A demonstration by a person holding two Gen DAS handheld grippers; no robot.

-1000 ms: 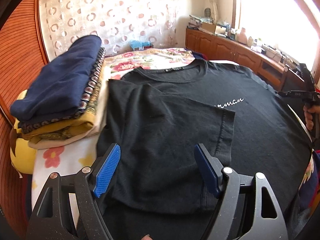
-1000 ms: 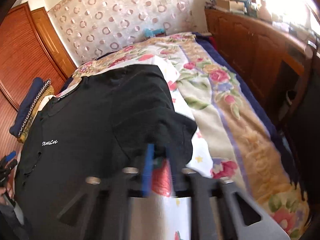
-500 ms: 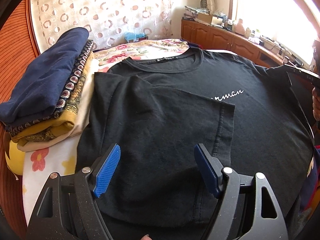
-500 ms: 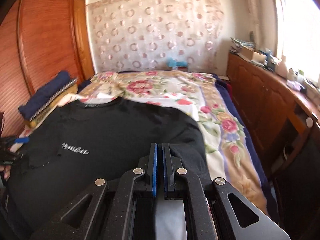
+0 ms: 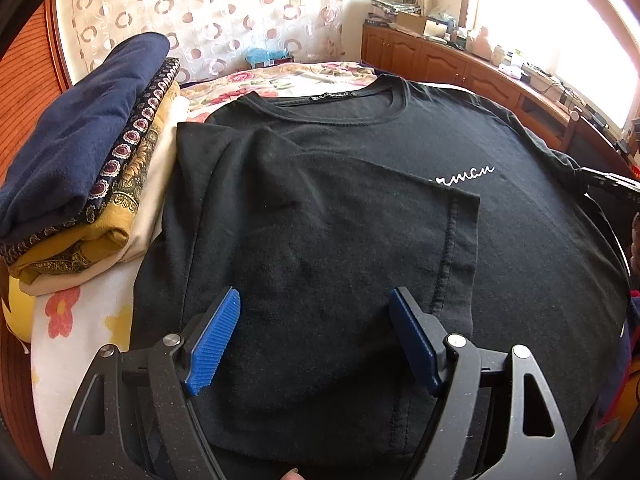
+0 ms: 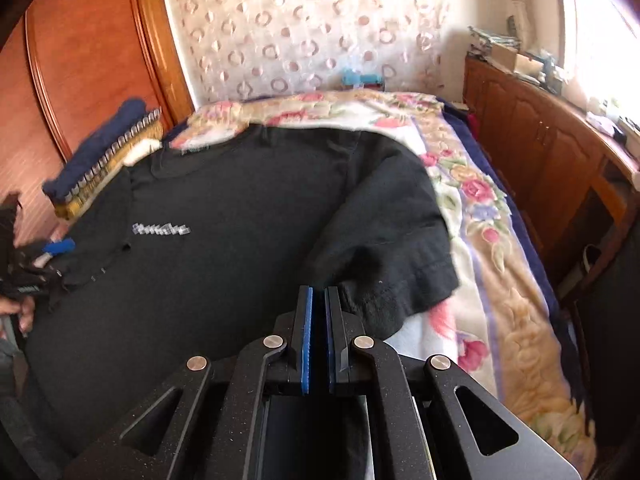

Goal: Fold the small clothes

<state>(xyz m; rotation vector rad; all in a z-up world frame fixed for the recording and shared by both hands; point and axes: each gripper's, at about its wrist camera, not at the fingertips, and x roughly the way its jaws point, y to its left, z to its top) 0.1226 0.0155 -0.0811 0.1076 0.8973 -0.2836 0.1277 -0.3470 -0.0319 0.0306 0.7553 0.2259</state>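
The right gripper (image 6: 318, 320) has its blue pads pressed together on the edge of the black T-shirt (image 5: 360, 216) beside its right sleeve (image 6: 396, 248), while the left gripper (image 5: 316, 336) hangs over the already folded-in left sleeve (image 5: 360, 236) with its jaws wide apart, holding nothing. The shirt lies spread face up on the floral bedspread (image 6: 500, 280), next to a stack of folded clothes (image 5: 84, 160). To do this fold well, I would carry the pinched side across toward the white chest lettering (image 5: 464, 175), keeping the edge taut and parallel to the folded side.

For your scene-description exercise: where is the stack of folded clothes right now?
In the left wrist view, the stack of folded clothes sits at the left on the bed, touching the black T-shirt's folded edge, near the wooden wardrobe.
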